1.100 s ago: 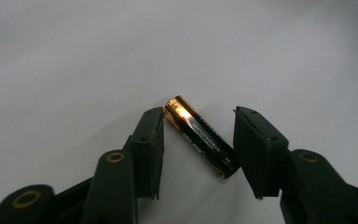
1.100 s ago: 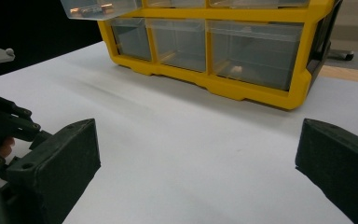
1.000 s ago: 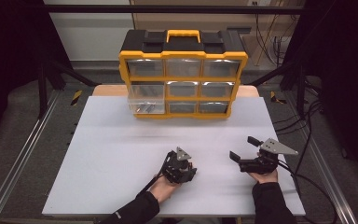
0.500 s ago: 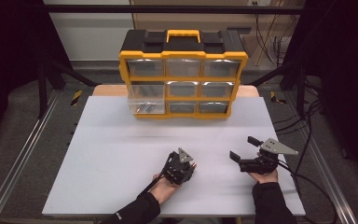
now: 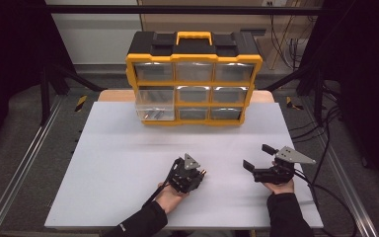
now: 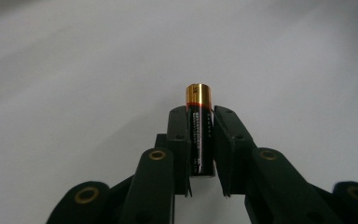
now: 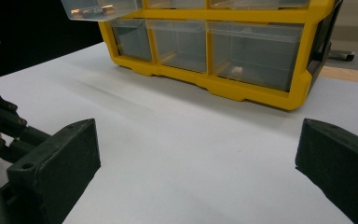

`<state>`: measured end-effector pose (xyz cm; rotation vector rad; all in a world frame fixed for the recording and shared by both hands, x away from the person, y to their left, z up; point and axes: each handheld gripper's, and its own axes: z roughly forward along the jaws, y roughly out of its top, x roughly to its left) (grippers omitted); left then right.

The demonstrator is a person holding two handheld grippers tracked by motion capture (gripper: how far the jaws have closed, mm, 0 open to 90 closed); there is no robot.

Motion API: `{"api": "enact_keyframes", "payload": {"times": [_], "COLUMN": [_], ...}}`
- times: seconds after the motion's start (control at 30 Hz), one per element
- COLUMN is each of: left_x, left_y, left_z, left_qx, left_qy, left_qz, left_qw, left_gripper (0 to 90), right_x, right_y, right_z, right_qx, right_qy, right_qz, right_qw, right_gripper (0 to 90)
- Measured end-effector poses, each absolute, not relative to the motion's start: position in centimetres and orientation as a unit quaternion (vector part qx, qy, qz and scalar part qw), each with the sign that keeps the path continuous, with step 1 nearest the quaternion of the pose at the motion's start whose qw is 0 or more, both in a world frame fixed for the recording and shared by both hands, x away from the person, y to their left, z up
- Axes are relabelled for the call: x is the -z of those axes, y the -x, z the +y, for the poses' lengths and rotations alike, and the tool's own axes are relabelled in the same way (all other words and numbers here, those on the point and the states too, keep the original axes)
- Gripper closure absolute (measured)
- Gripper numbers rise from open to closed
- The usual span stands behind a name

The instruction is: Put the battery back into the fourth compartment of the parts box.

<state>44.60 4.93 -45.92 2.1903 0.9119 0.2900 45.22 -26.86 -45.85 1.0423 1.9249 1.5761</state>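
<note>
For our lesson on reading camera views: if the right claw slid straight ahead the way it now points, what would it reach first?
Probably the yellow drawer cabinet. The right claw stands open, with bare white table ahead, then the cabinet's bottom row of clear drawers. Depth is hard to judge.

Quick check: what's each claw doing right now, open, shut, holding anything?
Left claw: shut on the battery, gold end sticking out past the tips.
Right claw: open wide, nothing between the jaws, facing the yellow drawer organizer.

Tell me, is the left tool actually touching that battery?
Touching. In the left gripper view, the left tool has both black jaws pressed flat against the sides of the battery, with no gap on either side.
</note>
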Motion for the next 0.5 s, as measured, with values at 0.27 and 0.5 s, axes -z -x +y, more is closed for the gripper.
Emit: {"api": "enact_keyframes", "payload": {"times": [0.27, 0.5], "left_x": [43.6, 41.0], "left_y": [-45.1, -45.8], "left_z": [7.2, 9.5], "left_qx": [-0.119, -0.129], "left_qy": [-0.836, -0.818], "left_qz": [0.357, 0.363], "left_qw": [0.400, 0.427], "left_gripper": [76.2, 76.2], "right_x": [45.9, 45.8], "right_y": [-45.2, -45.2], "right_z": [-26.8, -26.9], "right_qx": [-0.570, -0.570], "right_qy": [-0.379, -0.378], "right_qz": [0.696, 0.695], "right_qw": [0.219, 0.221], "right_gripper": [0.3, 0.3]}}
